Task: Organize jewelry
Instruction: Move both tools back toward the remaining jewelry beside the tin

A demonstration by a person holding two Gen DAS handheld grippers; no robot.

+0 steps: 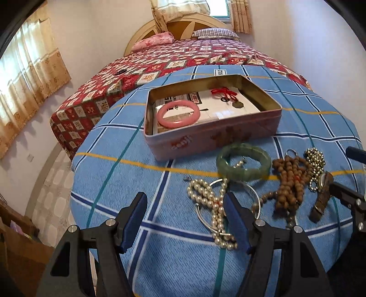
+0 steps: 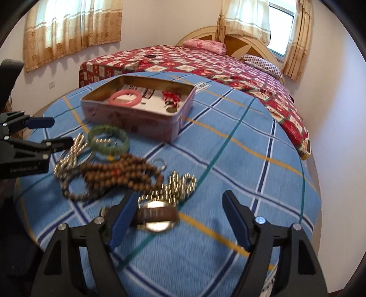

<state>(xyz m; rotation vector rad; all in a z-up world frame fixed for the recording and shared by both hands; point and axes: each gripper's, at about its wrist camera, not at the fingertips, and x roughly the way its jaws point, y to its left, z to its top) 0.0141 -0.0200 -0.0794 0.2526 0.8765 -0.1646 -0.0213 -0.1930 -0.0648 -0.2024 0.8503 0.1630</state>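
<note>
A blue checked cloth [image 1: 160, 251] with yellow, teal and navy lines covers the desk in the lower half of the frame. Behind it, running toward the top of the frame, stands a bed [image 1: 160, 66] under a red patchwork quilt, with a small dark object [image 1: 120, 72] lying on the quilt. At the far end lie a pink folded blanket [image 1: 153, 41] and a striped pillow [image 1: 215, 33] against a rounded wooden headboard [image 1: 183, 25]. Beige patterned curtains [image 1: 29, 73] hang at the left of the frame, and more hang by a window [image 1: 220, 10] at the top. A cardboard box [image 1: 20, 258] sits at lower left.
</note>
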